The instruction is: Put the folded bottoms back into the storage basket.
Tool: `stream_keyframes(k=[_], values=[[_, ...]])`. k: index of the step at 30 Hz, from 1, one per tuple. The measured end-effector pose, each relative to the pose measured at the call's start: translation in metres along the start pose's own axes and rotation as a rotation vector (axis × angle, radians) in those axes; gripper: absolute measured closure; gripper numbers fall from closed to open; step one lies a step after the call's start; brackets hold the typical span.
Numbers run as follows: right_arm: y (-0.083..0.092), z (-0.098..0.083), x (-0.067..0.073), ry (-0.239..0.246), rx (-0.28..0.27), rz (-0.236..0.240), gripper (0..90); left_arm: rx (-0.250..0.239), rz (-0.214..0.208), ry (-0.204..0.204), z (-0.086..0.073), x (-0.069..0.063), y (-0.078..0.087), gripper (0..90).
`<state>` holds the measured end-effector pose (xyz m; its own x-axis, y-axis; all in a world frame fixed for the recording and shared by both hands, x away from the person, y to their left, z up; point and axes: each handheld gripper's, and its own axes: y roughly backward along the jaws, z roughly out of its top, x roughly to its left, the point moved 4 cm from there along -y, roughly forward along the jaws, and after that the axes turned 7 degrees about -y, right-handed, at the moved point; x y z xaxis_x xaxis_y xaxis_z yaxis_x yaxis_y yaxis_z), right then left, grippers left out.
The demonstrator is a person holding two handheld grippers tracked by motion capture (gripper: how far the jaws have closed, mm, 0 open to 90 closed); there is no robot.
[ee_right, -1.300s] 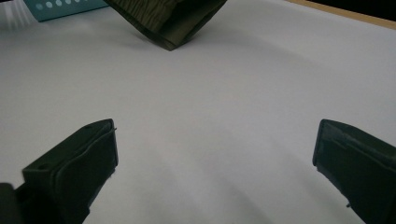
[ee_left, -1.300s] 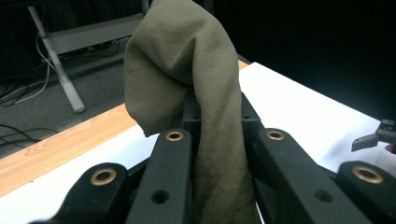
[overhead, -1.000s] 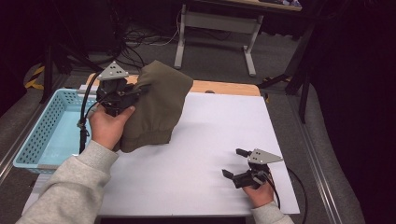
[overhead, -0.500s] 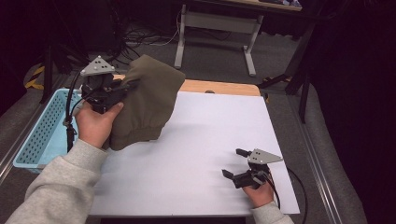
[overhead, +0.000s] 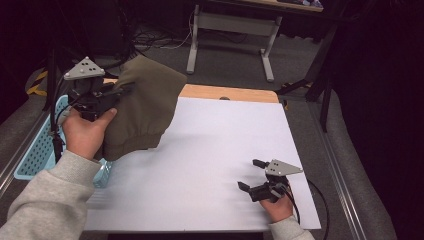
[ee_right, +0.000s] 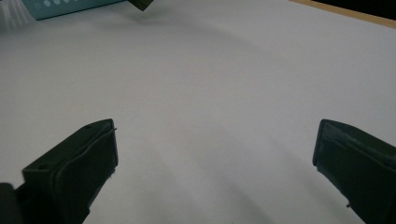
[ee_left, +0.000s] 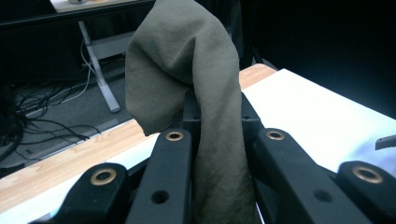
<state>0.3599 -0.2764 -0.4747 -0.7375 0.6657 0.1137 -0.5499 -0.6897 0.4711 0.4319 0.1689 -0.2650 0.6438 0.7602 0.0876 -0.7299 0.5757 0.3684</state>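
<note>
Left gripper (overhead: 117, 92), held in the person's left hand (overhead: 85, 132) at the upper left of the high view, is pinching an olive-green cloth (overhead: 142, 112). Its jaws are pressed together on a fold of the fabric. From there the cloth hangs down and to the right of the gripper, and its lower hem sits over the left edge of the white tabletop (overhead: 210, 150). In the left gripper view, the cloth (ee_left: 196, 93) rises from between the two black jaws at the bottom centre of the frame and bunches into a rounded hump at the top centre.

A light blue perforated basket (overhead: 42, 150) shows at the left edge of the high view, partly hidden behind the left hand and its grey sleeve (overhead: 45, 200).

Right gripper (overhead: 251, 174) lies at the lower right of the high view, resting low on the white tabletop and well apart from the cloth. Its jaws are spread wide with bare white surface between them. In the right gripper view, a corner of the cloth (ee_right: 142, 4) and the edge of the basket (ee_right: 70, 8) appear along the top left of the frame.
</note>
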Motion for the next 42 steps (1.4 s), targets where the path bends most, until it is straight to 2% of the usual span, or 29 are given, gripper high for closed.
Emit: stream_keyframes(k=[14,28,32,42], values=[[0.0,0.0,0.0,-0.001,0.0,0.0,0.3,0.004,0.029,0.011,-0.006,0.016,0.024,80.9],[0.0,0.0,0.0,-0.001,0.002,0.0,0.3,0.029,0.017,0.006,-0.015,0.024,0.047,80.9],[0.0,0.0,0.0,0.0,0.002,0.0,0.3,0.035,0.002,0.017,-0.018,0.03,0.053,80.9],[-0.001,0.0,0.0,-0.001,0.005,0.0,0.3,0.055,-0.004,0.04,-0.025,0.045,0.069,80.9]])
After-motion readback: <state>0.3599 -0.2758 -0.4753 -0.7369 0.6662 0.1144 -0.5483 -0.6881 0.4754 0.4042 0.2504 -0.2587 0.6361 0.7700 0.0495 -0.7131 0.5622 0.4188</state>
